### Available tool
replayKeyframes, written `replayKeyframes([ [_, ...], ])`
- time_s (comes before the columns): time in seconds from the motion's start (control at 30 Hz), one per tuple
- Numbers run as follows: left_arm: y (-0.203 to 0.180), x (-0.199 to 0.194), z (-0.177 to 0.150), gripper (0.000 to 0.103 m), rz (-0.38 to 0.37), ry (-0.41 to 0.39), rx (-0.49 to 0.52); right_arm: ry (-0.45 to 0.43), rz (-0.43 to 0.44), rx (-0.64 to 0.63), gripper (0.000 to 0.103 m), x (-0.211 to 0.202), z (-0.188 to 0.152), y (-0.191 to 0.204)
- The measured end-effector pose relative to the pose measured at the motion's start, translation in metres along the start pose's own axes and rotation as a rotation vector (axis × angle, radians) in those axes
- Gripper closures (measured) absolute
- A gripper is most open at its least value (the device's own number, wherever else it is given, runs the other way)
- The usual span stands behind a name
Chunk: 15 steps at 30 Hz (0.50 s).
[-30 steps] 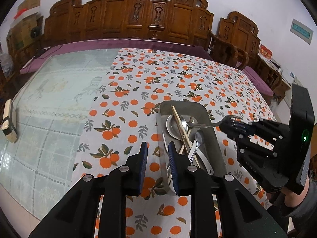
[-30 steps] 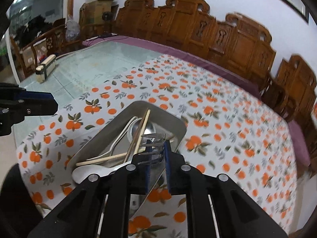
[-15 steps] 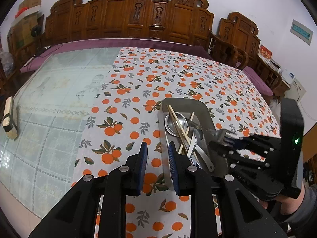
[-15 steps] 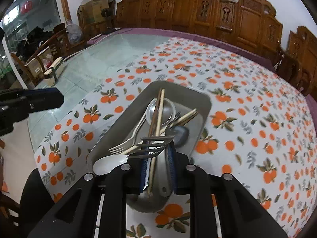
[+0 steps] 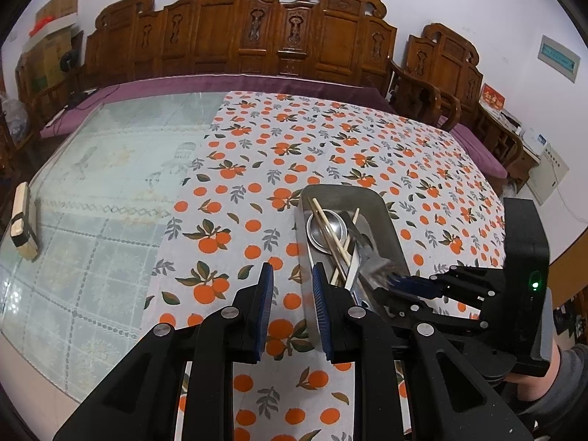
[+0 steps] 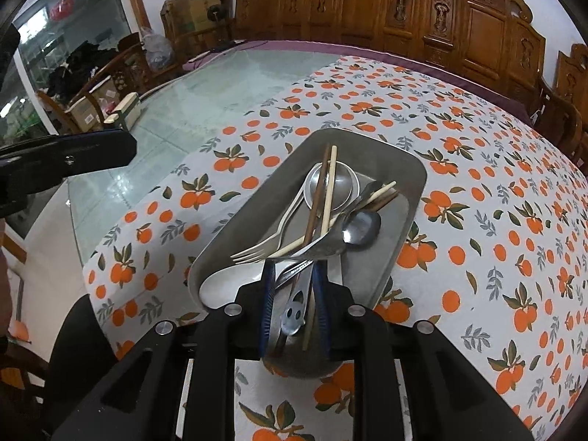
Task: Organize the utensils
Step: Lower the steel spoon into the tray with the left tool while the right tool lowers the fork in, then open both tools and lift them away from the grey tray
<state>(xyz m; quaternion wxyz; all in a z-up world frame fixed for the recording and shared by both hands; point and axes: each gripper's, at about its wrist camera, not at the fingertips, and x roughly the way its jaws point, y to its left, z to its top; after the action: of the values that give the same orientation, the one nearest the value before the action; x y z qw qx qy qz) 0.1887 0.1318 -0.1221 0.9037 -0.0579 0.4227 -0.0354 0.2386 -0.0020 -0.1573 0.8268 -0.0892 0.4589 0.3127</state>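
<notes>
Right wrist: metal tray (image 6: 411,183) holds mixed cutlery; both tongs slightly open, empty.

A glass-topped table (image 5: 110,191) carries an orange-patterned cloth (image 5: 330,139) on its right part. A metal tray (image 6: 235,228) lies on the cloth's near side. A small wooden block (image 5: 24,217) sits far left.

One metal tray (image 6: 411,183), two grippers (image 5: 292,294) (image 6: 292,299), one white fork (image 6: 257,251), one white spoon (image 6: 224,286), two metal spoons (image 6: 332,183) (image 6: 362,228), about four chopsticks (image 6: 329,191), some partly hidden, one orange-print cloth (image 6: 477,220), one small box (image 5: 22,224)
</notes>
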Motion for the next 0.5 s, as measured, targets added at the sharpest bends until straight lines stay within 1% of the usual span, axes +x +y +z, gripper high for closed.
replayKeyframes([
  [0.23,-0.011,-0.011,-0.004,0.082,0.005,-0.016,0.015,-0.043,-0.001,-0.001,0.079,-0.029,-0.006,-0.002],
  [0.27,-0.013,-0.014,-0.004,0.081,0.004,-0.02,0.017,-0.054,-0.003,0.002,0.079,-0.035,-0.008,-0.003],
  [0.3,-0.016,-0.017,-0.005,0.077,0.004,-0.025,0.022,-0.069,-0.004,0.01,0.079,-0.043,-0.01,-0.004],
  [0.33,-0.02,-0.021,-0.007,0.075,0.004,-0.034,0.029,-0.079,-0.005,0.017,0.079,-0.048,-0.011,-0.005],
  [0.43,-0.03,-0.03,-0.01,0.073,0.002,-0.048,0.043,-0.118,-0.023,0.036,0.079,-0.07,-0.02,-0.008],
  [0.5,-0.038,-0.035,-0.014,0.066,0.001,-0.057,0.048,-0.15,-0.044,0.05,0.074,-0.087,-0.027,-0.01],
])
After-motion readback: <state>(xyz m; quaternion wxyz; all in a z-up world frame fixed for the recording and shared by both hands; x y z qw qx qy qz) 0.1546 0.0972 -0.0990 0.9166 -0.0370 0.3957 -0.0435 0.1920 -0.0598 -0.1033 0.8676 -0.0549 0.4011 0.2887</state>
